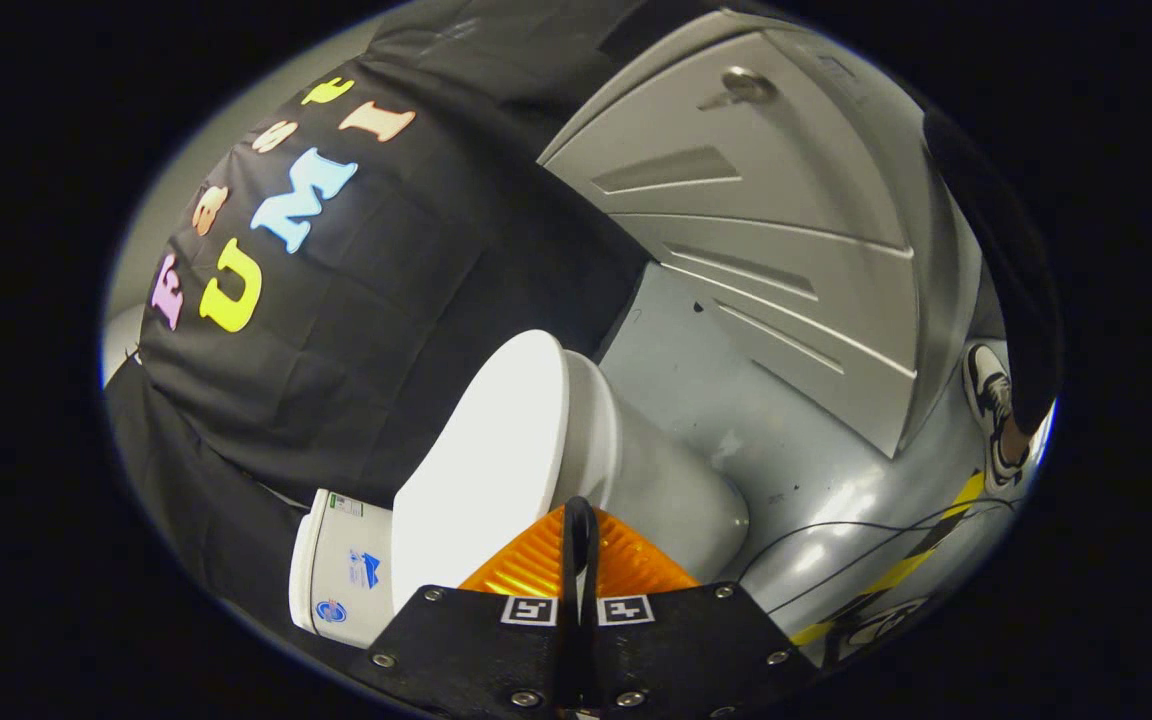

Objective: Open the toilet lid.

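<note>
My gripper point(581, 530) sits nearest, its two orange fingers point(526, 570) pressed together with only a thin dark seam between them — closed, and gripping nothing that I can see. Just ahead of the fingertips is the toilet point(656, 480), seen at a steep tilt. Its white lid point(486, 450) is flat against the seat, so I judge it closed. The tips look very near the lid's edge, perhaps touching it, though I can't tell for sure. The tank point(341, 570) with its stickers sits beside the lid, against the black cloth wall point(386, 300). Beyond the bowl are the grey floor point(736, 400), a panelled door point(766, 220) and someone's shoe point(991, 400). By my reckoning the job is barely begun — the lift itself is all still to do.
</note>
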Motion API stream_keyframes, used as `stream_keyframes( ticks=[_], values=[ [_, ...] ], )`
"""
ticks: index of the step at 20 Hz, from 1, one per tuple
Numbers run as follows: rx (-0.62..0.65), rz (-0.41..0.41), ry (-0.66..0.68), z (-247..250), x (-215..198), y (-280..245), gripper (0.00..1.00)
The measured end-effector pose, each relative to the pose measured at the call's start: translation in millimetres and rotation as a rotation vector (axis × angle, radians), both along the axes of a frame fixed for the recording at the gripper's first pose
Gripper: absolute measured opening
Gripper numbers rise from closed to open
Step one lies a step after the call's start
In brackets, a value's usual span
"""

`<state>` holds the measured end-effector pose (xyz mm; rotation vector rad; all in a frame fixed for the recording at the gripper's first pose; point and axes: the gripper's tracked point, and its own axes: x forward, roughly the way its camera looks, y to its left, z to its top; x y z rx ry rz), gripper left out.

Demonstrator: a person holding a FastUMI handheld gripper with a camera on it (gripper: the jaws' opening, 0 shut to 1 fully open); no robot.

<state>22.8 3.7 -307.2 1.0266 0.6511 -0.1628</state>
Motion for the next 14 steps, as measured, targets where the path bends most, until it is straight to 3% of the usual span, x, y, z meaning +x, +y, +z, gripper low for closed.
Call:
stream_keyframes(
  ticks=[9, 14],
  values=[
    [-0.167, 0.028, 0.063, 15.9, -1.1, 0.6, 0.01],
    [-0.304, 0.065, 0.029, 59.1, 5.2, 1.6, 0.0]
  ],
)
